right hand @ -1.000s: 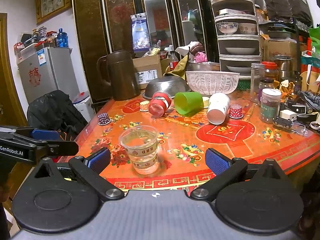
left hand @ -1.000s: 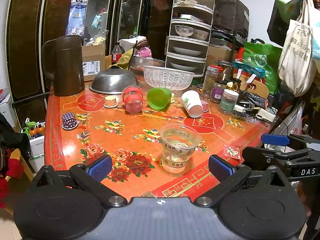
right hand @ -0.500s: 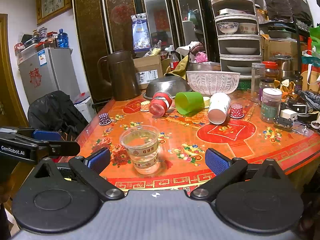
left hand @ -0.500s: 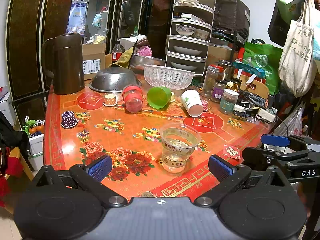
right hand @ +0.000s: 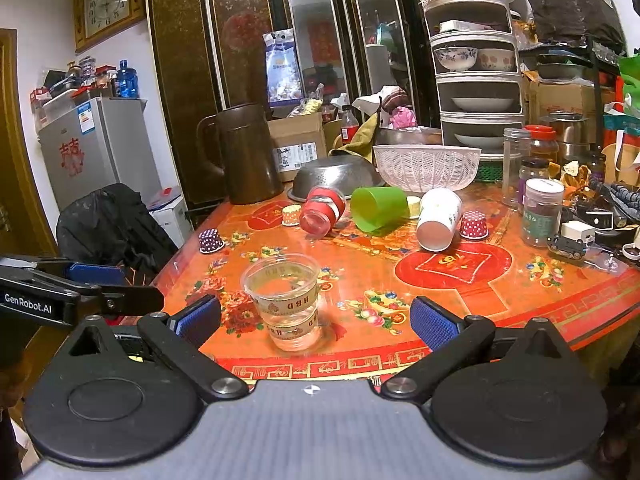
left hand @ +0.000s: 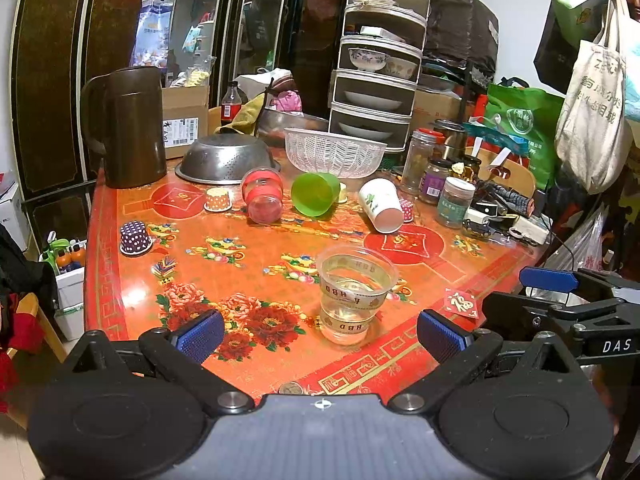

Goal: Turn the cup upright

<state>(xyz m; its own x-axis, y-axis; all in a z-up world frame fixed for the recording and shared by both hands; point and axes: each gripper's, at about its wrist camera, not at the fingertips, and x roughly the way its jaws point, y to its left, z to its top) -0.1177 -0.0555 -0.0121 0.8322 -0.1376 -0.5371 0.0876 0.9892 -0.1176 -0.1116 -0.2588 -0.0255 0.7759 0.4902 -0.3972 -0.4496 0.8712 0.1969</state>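
Observation:
A clear plastic cup [left hand: 354, 294] with "HBD" bands stands upright near the table's front edge; it also shows in the right wrist view [right hand: 286, 300]. Behind it lie three cups on their sides: a red one [left hand: 262, 196], a green one [left hand: 314, 194] and a white paper one [left hand: 382, 206]. They show in the right wrist view too: red [right hand: 322, 216], green [right hand: 378, 208], white [right hand: 438, 220]. My left gripper [left hand: 320, 332] is open and empty, just short of the clear cup. My right gripper [right hand: 316, 320] is open and empty, with the clear cup ahead between its fingers.
A brown jug [left hand: 124, 128], a steel colander [left hand: 226, 158] and a white basket [left hand: 334, 152] stand at the back. Jars [left hand: 454, 202] and clutter fill the right side. Small paper cupcake cases [left hand: 136, 238] sit on the red floral table [left hand: 240, 264].
Both grippers have shifted only very slightly. Nothing on the table has moved.

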